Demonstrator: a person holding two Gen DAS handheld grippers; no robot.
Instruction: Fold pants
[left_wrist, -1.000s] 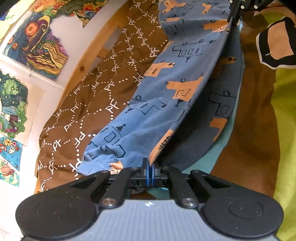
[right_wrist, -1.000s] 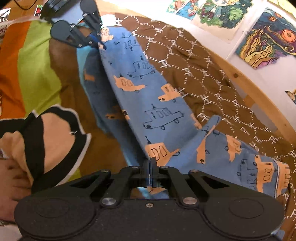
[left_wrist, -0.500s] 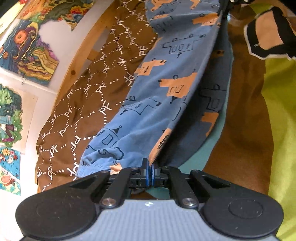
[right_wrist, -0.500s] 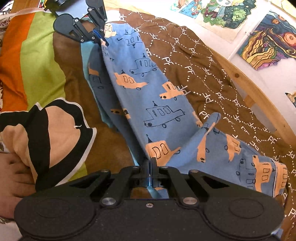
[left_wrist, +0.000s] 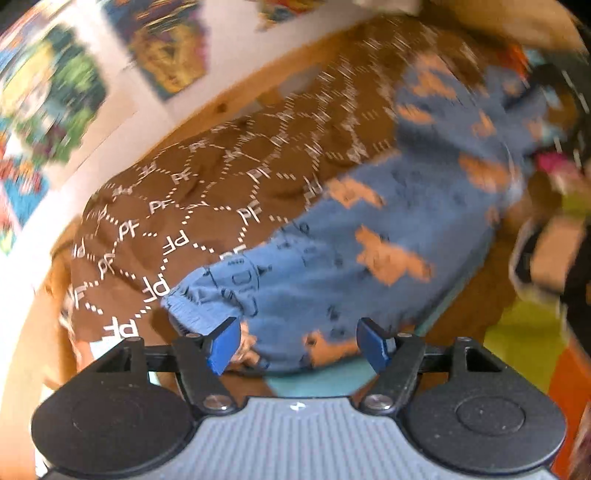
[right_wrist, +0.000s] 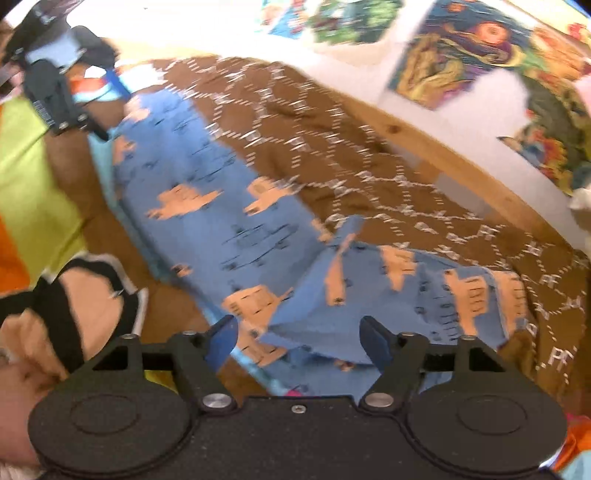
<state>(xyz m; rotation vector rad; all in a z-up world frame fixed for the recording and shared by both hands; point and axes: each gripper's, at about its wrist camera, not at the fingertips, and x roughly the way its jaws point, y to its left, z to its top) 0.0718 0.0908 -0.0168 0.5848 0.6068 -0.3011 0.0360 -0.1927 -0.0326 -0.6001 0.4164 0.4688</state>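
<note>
The blue pants with orange and dark vehicle prints lie stretched along the bed, folded lengthwise with one leg over the other. In the left wrist view my left gripper hovers just above the cuff end. Its jaws are opening and the blue pads press on nothing. In the right wrist view my right gripper hangs over the waist end of the pants. Its jaws are also opening and free of the cloth. The left gripper shows at the far end, spread wide.
The pants rest on a brown blanket with a white PF pattern, beside a green and orange striped cover. A wooden bed rail and a wall with posters border the far side. A black and tan printed shape lies near the right gripper.
Both grippers were shut on the edge of the pants; now both have let go with jaws apart. Both views have lifted and rolled, and the pants lie flat on the bed.
</note>
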